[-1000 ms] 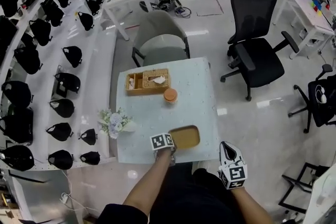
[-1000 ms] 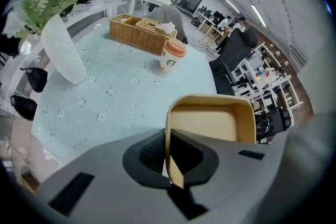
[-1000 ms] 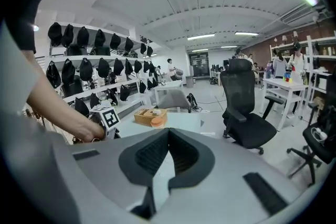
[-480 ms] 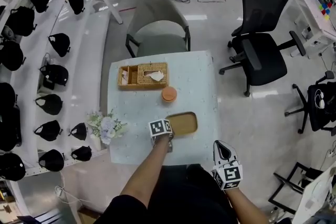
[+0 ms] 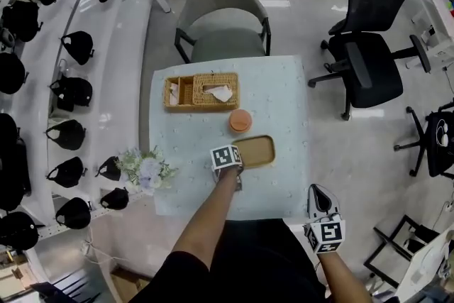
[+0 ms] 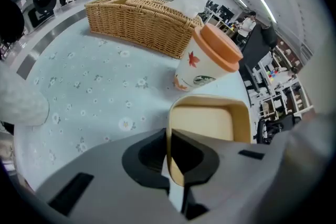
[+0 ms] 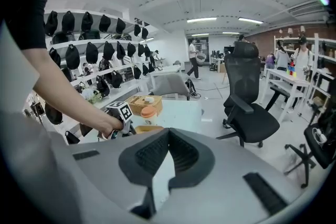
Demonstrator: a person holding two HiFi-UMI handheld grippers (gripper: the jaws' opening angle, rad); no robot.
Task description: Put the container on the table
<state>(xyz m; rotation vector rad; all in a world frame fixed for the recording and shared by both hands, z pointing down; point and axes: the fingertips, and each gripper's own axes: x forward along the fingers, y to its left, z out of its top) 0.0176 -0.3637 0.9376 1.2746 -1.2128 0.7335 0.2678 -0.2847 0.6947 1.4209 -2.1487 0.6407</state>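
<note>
A shallow tan container [image 5: 257, 151] lies low over the front right part of the table [image 5: 184, 181], just in front of an orange-lidded paper cup [image 5: 240, 120]. My left gripper [image 5: 234, 158] is shut on the container's near left rim. In the left gripper view the rim [image 6: 169, 128] runs between the closed jaws, with the cup [image 6: 207, 60] right behind the container [image 6: 210, 120]. I cannot tell whether the container touches the cloth. My right gripper [image 5: 319, 196] hangs off the table's front right corner, shut and holding nothing [image 7: 168, 162].
A wicker basket [image 5: 195, 91] with tissues stands at the back left of the table, a flower bunch [image 5: 145, 168] at the left edge. A grey chair [image 5: 227, 32] sits behind the table, a black office chair [image 5: 369, 60] to the right. Shelves of black caps [image 5: 64, 92] line the left.
My left gripper has carried the container farther over the table, lower and closer to the cup. My right gripper has sunk a little beside the front right corner.
</note>
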